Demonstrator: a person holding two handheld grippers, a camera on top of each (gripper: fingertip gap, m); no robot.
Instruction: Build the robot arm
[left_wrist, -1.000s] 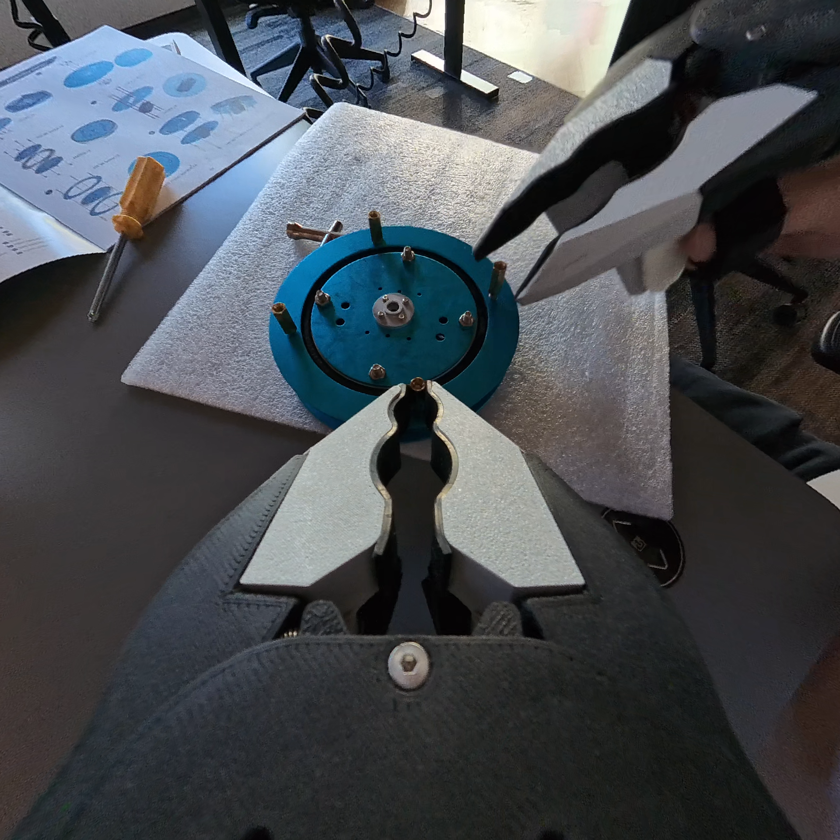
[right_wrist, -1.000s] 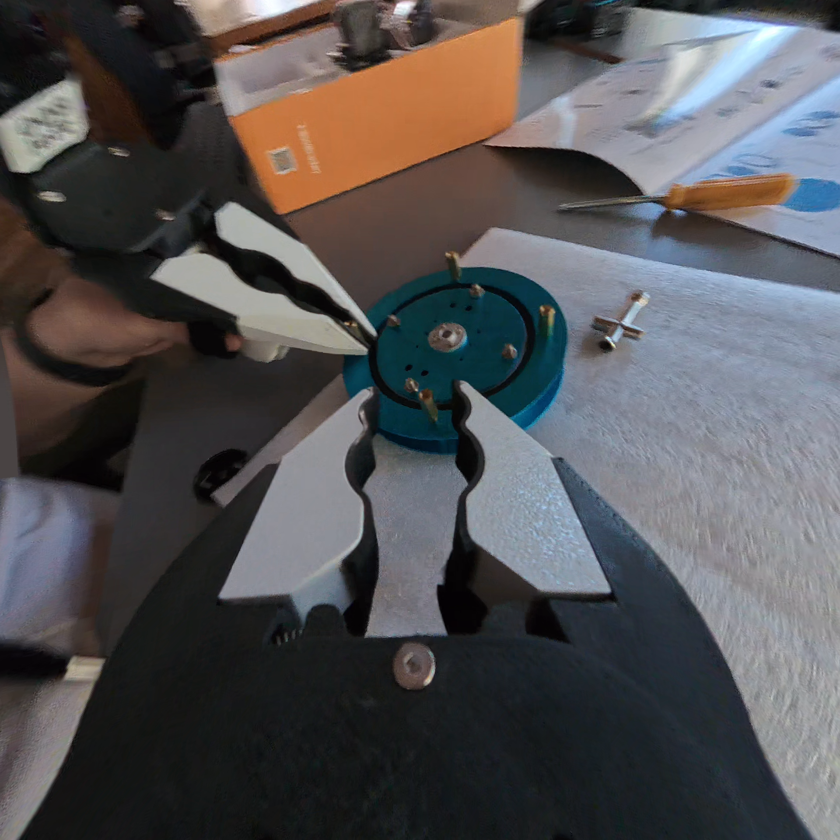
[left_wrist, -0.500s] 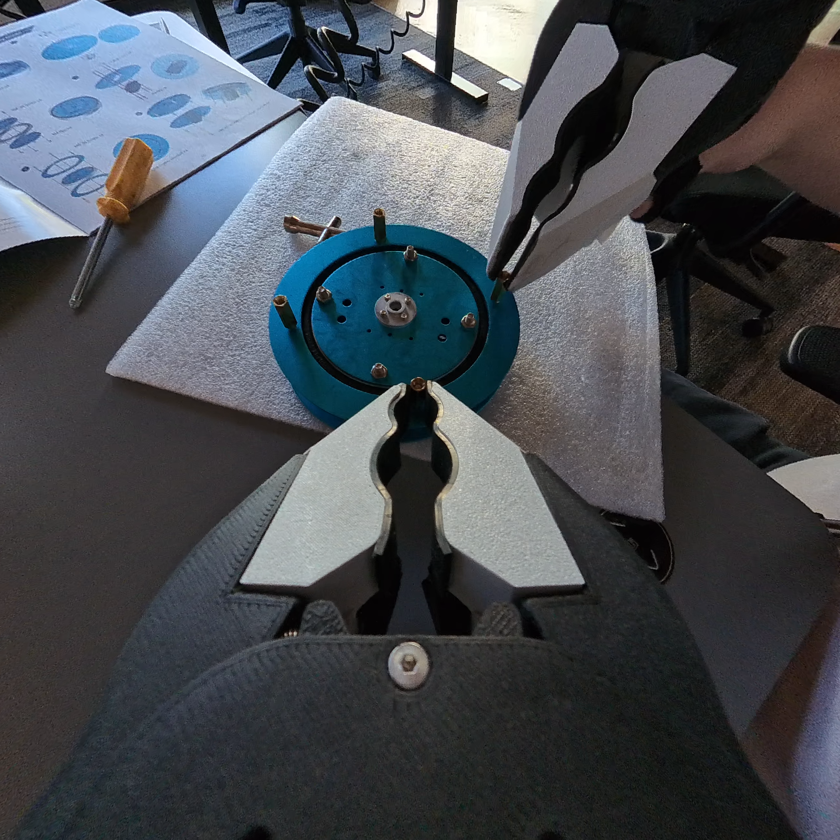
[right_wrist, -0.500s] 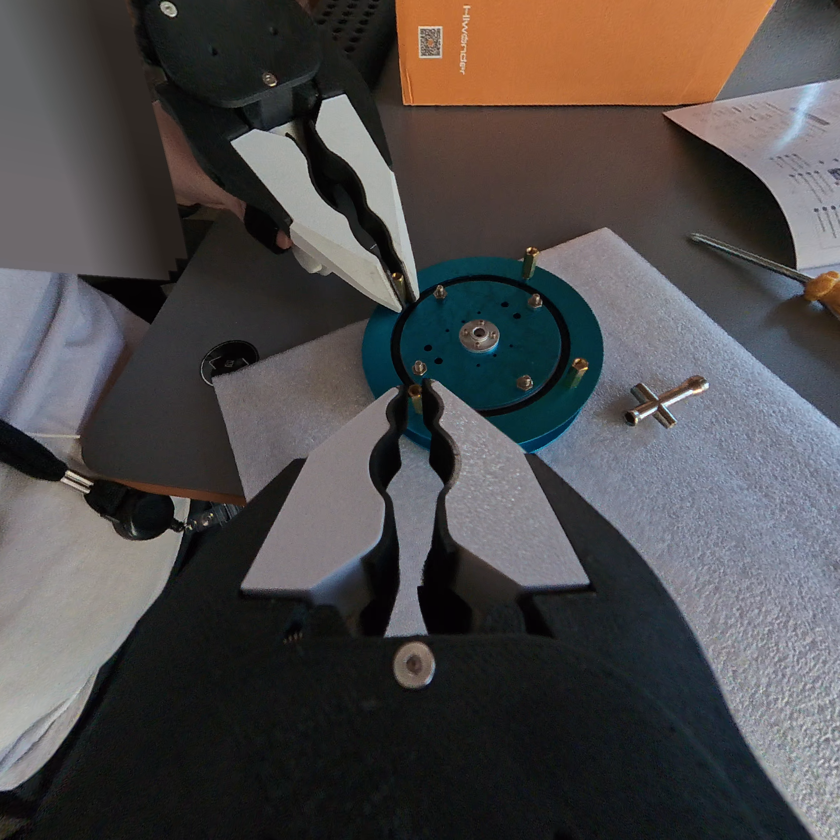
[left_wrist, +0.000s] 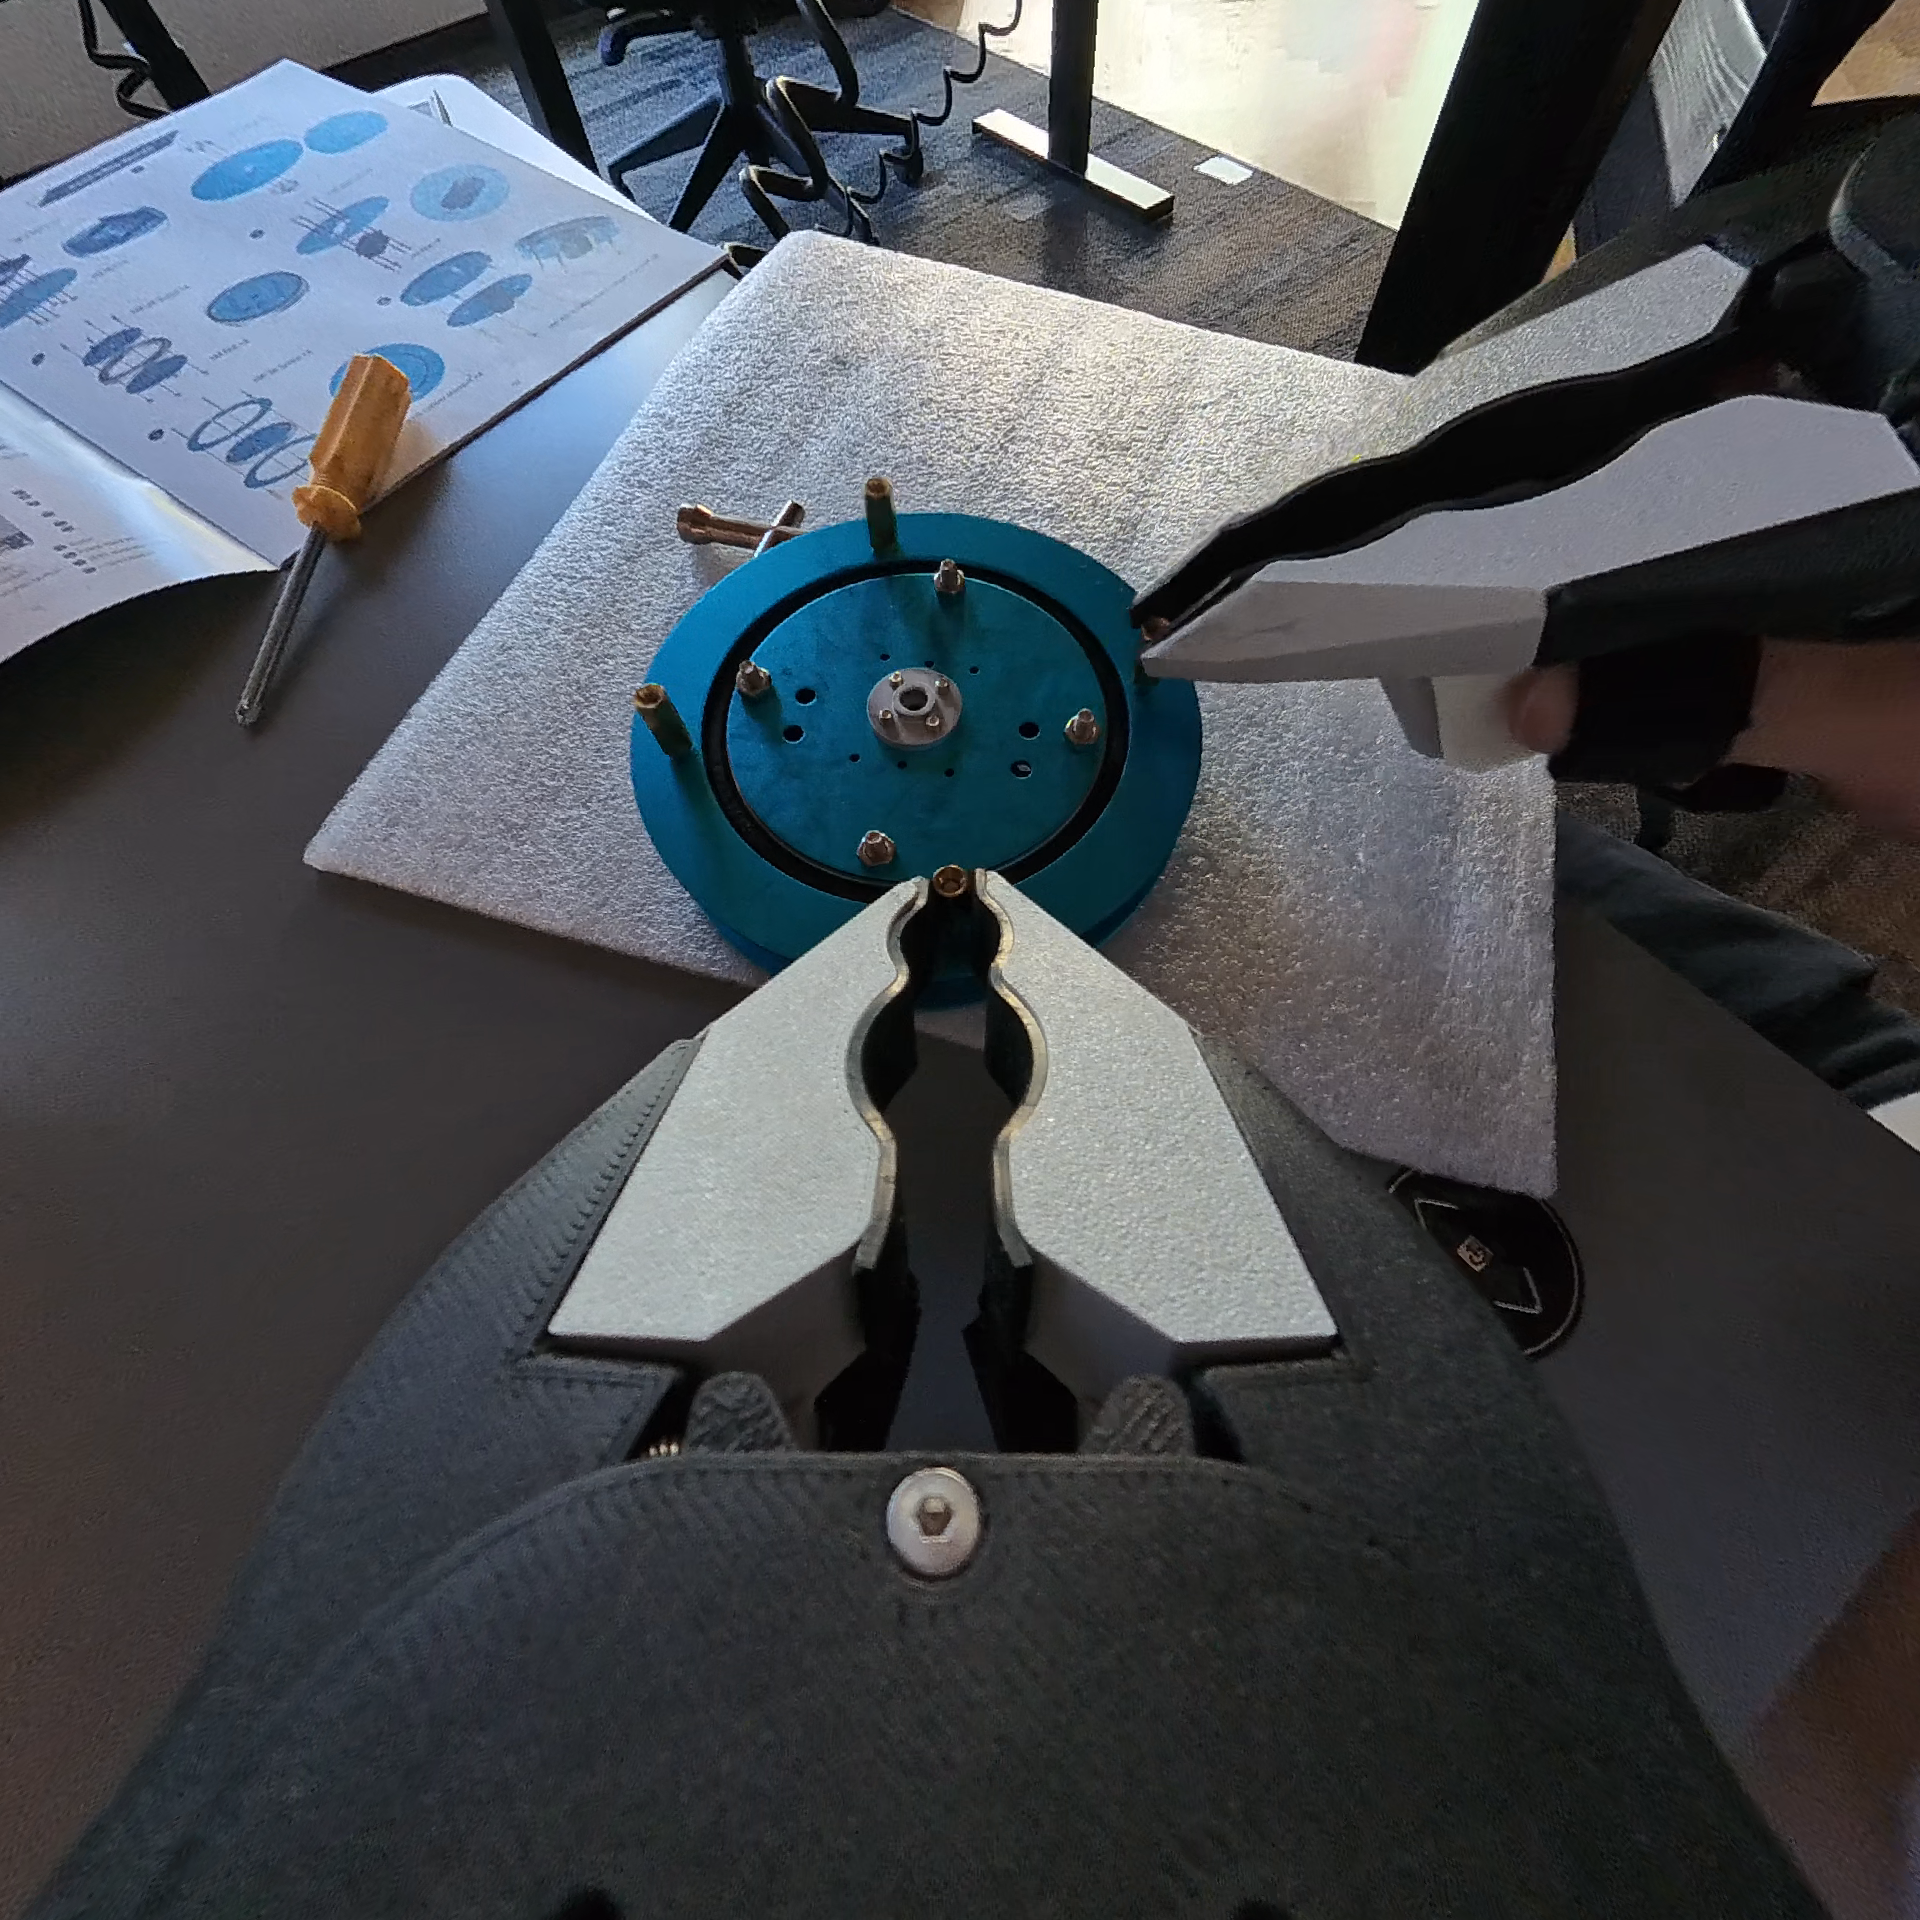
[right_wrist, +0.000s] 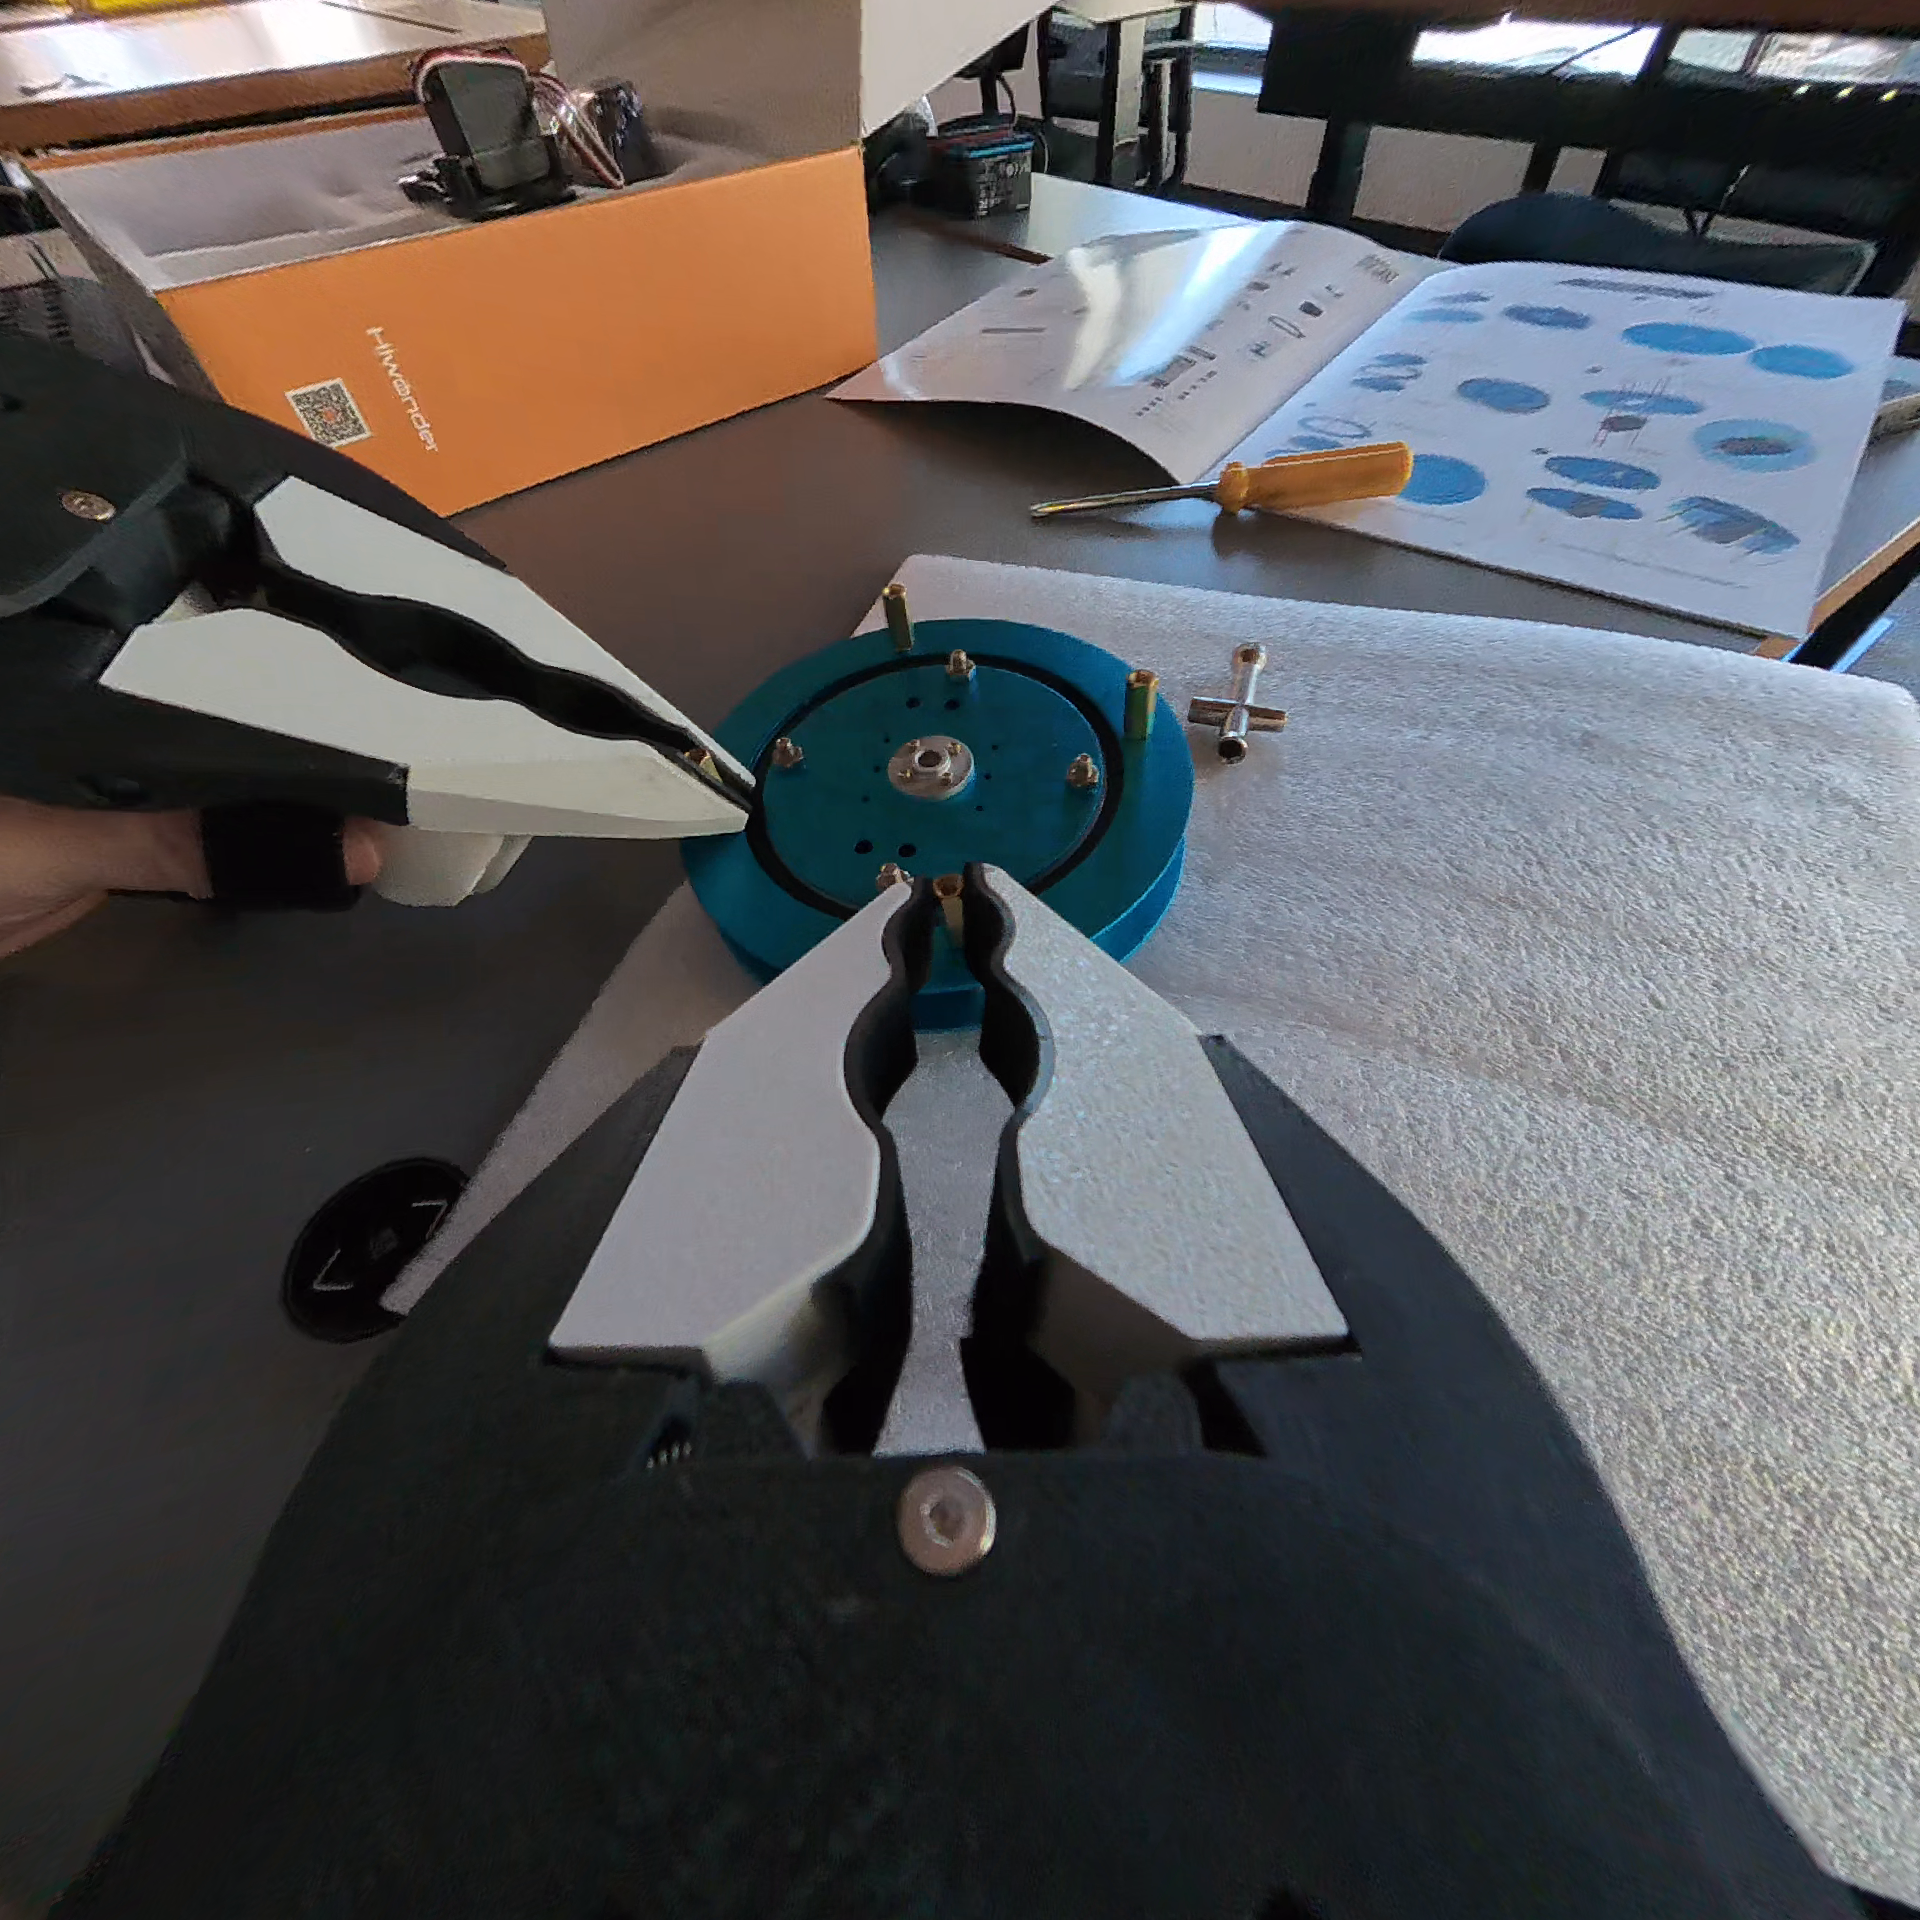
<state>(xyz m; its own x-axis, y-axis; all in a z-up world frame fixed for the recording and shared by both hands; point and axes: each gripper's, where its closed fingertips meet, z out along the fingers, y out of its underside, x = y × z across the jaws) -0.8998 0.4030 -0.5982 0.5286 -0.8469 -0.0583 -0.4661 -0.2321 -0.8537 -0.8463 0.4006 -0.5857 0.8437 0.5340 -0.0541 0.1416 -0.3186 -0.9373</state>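
**Two grippers clamped on the disc's rim standoffs**

1. The blue disc (left_wrist: 914, 727) lies flat on the white foam pad (left_wrist: 1039, 395), near the pad's edge closest to the left wrist camera. Four tall brass posts stand on its outer ring. Shorter nuts and a silver hub sit on the inner plate.

2. I have the left gripper (left_wrist: 951, 883) closed on the brass standoff (left_wrist: 949, 881) at the near rim, with a fingertip pressed on each side of it. This hold matches the earlier frames, and the disc has not shifted on the pad.

3. The right gripper (right_wrist: 940, 883) is what changed. A second ago its jaws were apart and short of the disc. Half a second ago it stood steeply over the rim. Now it lies low and nearly level, with its jaws pinched on the second brass standoff (right_wrist: 948, 904), a quarter turn round the ring from the first.

4. Just beyond the disc a cross wrench (left_wrist: 743, 525) rests on the pad.

5. Off the pad, on the dark table (left_wrist: 260, 1039), a yellow-handled screwdriver (left_wrist: 343, 447) lies partly on an open booklet (left_wrist: 260, 260). An orange box (right_wrist: 571, 301) stands farther back.
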